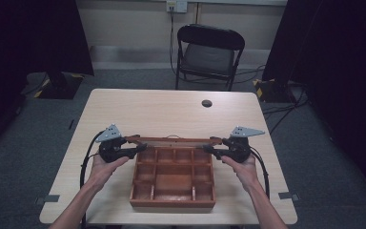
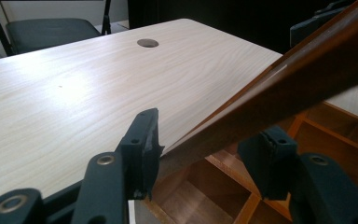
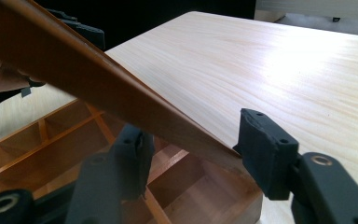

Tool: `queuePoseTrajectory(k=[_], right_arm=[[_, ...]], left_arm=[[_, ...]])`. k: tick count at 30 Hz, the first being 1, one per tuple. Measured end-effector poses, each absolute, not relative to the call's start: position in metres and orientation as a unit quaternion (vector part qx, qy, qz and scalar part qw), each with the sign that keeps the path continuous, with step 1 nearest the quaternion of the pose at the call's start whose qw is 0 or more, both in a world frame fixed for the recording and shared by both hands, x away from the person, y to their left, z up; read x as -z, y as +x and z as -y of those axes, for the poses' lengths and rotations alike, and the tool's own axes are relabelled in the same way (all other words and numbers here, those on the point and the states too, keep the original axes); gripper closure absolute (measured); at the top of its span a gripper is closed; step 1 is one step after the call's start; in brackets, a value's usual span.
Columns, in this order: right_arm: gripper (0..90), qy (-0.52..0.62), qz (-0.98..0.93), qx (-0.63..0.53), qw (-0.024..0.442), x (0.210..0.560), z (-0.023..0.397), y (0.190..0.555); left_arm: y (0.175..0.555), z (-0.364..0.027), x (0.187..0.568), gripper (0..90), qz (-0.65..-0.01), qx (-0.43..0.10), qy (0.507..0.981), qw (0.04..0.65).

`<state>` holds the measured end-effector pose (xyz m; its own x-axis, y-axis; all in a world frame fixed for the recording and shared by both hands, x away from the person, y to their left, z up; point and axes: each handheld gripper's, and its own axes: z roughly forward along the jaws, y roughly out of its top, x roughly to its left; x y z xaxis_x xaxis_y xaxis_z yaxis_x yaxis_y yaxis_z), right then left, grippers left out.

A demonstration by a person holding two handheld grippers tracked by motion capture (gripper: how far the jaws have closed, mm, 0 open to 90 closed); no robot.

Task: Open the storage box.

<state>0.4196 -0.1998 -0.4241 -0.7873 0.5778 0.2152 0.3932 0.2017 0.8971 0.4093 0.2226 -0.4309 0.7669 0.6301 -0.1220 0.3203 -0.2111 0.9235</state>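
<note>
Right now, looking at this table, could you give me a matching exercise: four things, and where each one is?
Things:
1. wooden lid
2. compartment box
3. folding chair
4. round hole

Places:
A. on the floor beyond the table
B. in the tabletop, near its far edge
C. on the table's near half, open
D. tilted, its ends between the jaws of the left gripper and the right gripper

Pairs: 1-D, 2-C, 3-A, 4-B

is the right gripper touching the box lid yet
Touching. In the right gripper view the lid corner meets the inner face of one finger of the right gripper; the other finger's contact is unclear.
</note>
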Motion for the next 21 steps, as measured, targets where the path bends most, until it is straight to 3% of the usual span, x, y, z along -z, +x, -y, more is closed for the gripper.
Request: queuePoseTrajectory(k=[11, 21], right_arm=[[49.9, 0.324, -0.761, -0.557, 0.079, 0.427, 0.195, 0.437], [52.0, 0.335, -0.756, -0.557, 0.082, 0.434, 0.198, 0.446]], left_arm=[[0.421, -0.226, 0.435, 55.0, -0.328, -0.144, 0.742, 0.566], [0.436, -0.230, 0.437, 60.0, -0.324, -0.131, 0.751, 0.560]])
